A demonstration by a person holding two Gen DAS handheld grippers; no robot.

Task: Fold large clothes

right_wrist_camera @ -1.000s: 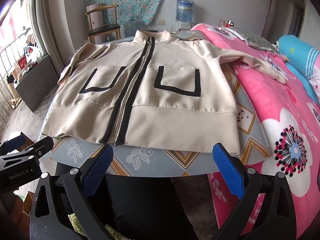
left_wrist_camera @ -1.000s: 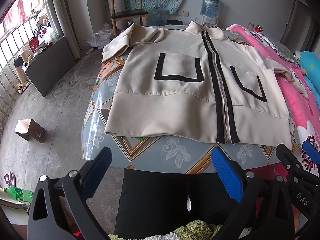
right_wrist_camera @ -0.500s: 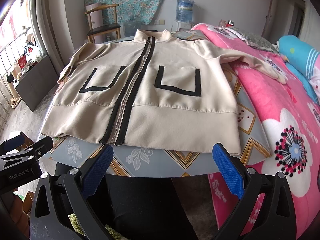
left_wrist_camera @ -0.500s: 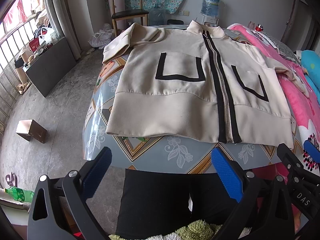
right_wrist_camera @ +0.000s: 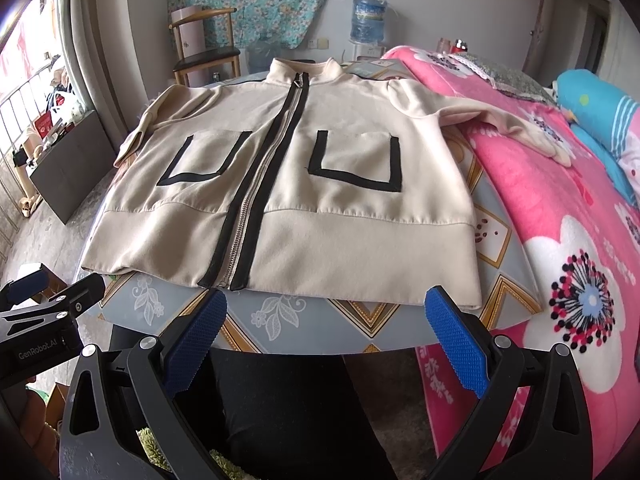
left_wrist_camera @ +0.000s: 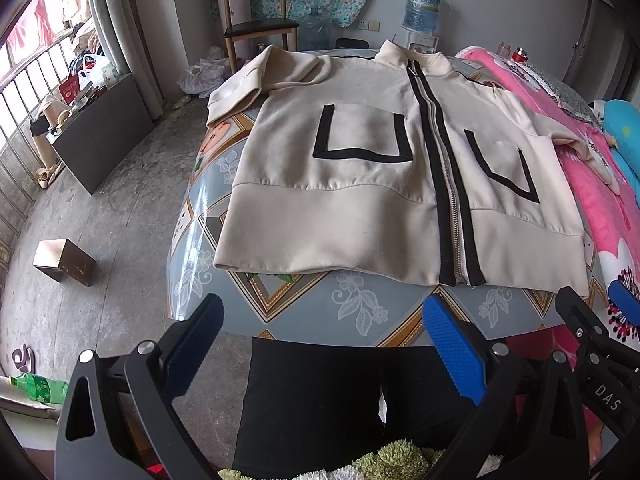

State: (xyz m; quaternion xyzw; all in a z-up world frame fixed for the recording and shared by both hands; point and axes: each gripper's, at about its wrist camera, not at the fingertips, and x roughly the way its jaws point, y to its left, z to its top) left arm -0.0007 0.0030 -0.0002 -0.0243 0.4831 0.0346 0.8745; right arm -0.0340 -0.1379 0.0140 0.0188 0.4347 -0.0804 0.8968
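Observation:
A cream zip-up jacket (left_wrist_camera: 360, 184) (right_wrist_camera: 320, 208) with black zipper trim and two black-outlined pockets lies flat, front up, on a patterned table (left_wrist_camera: 304, 308) (right_wrist_camera: 280, 320). Its hem faces me and its collar points away. One sleeve (right_wrist_camera: 520, 128) reaches onto the pink bed; the other sleeve (left_wrist_camera: 248, 84) hangs off the table's far left corner. My left gripper (left_wrist_camera: 320, 344) is open, held short of the hem's left half. My right gripper (right_wrist_camera: 324, 340) is open, just short of the hem's right half. Both hold nothing.
A pink flowered blanket on a bed (right_wrist_camera: 560, 240) borders the table's right side. A wooden chair (left_wrist_camera: 256, 28) and a water dispenser bottle (left_wrist_camera: 424, 8) stand beyond the table. A small box (left_wrist_camera: 64, 260) sits on the concrete floor at left. A person's dark-clad legs (left_wrist_camera: 320, 400) are below.
Both grippers have crept slightly closer to the jacket's hem and the view has drifted a little; the jacket lies as before and both grippers stay open.

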